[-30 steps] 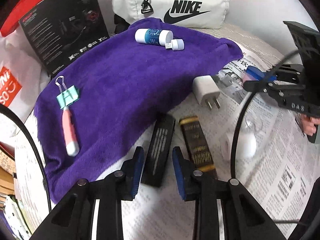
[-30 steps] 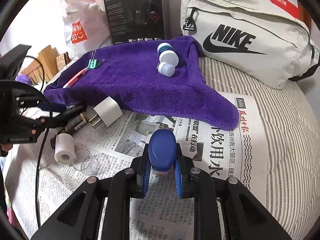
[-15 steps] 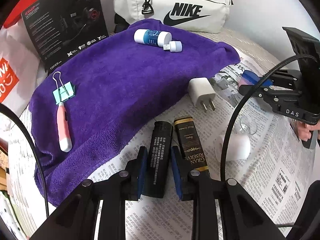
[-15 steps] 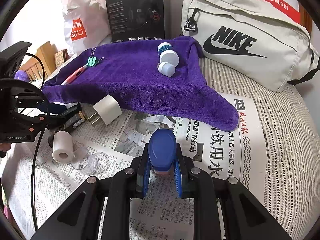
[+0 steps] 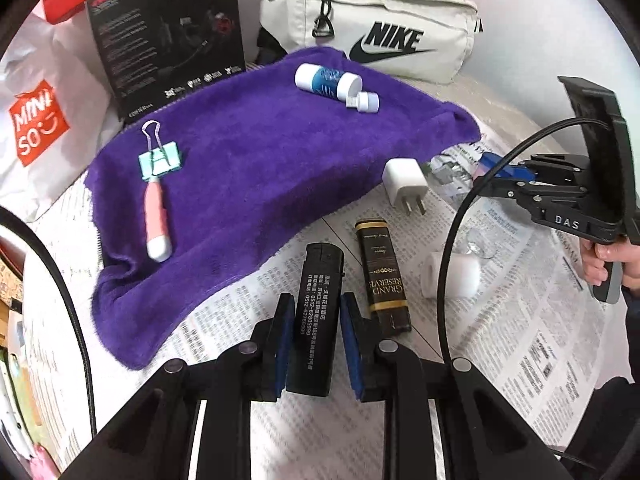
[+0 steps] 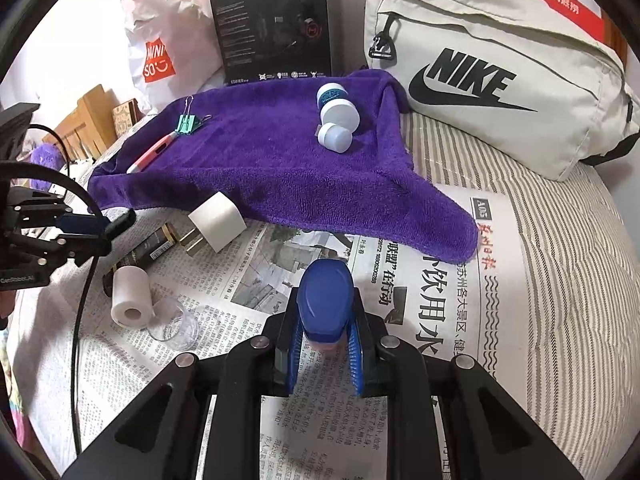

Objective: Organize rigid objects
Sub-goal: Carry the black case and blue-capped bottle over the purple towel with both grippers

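We've got the left gripper (image 5: 313, 312) clamped on the black lighter (image 5: 318, 312), right gripper (image 6: 325, 334) squeezing a blue cap (image 6: 326, 300), both w/ narrow jaws.

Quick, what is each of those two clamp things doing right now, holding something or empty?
Left tool: closed on the black lighter, its jaws having just been closing.
Right tool: closed on a blue-capped object.

A white wall (image 5: 532, 32) stood behind the striped bed (image 6: 568, 280); wooden furniture (image 6: 86, 120) sat beside it.
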A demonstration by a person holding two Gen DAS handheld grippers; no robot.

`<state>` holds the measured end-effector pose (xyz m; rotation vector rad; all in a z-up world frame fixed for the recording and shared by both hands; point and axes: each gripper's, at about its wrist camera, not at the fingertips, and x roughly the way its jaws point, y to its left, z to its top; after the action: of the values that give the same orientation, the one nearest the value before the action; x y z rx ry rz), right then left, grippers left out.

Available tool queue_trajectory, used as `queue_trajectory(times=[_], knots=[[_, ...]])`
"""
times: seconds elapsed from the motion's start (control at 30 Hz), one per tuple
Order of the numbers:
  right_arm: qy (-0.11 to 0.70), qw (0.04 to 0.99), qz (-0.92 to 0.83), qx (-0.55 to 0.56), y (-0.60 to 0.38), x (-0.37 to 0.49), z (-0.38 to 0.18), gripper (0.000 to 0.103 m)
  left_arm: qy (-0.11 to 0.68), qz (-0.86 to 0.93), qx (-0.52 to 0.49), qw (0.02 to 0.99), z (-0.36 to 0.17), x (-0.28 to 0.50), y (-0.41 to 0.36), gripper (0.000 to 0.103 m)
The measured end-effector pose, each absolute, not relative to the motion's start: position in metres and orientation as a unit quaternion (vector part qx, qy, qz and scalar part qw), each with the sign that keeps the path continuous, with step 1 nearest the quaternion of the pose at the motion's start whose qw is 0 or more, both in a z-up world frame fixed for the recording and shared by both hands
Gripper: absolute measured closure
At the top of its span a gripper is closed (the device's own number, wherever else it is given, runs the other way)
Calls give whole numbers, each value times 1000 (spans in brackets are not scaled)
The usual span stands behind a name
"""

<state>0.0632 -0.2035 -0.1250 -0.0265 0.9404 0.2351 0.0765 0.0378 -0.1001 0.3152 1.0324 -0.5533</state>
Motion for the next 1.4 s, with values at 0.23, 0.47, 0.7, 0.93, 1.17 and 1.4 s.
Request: queue_trajectory(times=[0.23, 0.47, 0.7, 0.93, 1.17, 1.4], knots=[[435, 888, 146, -23, -189, 63, -95, 83, 472, -248, 129, 836, -84, 73, 56, 80], [428, 889, 162, -26, -182, 72, -79, 83, 466, -226, 110, 848, -73, 83, 70, 80], [416, 894, 165, -18, -184, 93, -67, 83, 457, -212, 82, 860, -66, 104, 76, 80], [429, 890, 156, -13, -185, 133, -75, 83, 457, -204, 72, 863, -67, 128, 74, 80], [463, 873, 147, -30, -182, 167, -97, 83, 461, -203, 64, 861, -73, 153, 77, 80], [489, 859, 143, -50, -178, 187, -119, 83, 474, -202, 61, 855, -85, 175, 79, 80]])
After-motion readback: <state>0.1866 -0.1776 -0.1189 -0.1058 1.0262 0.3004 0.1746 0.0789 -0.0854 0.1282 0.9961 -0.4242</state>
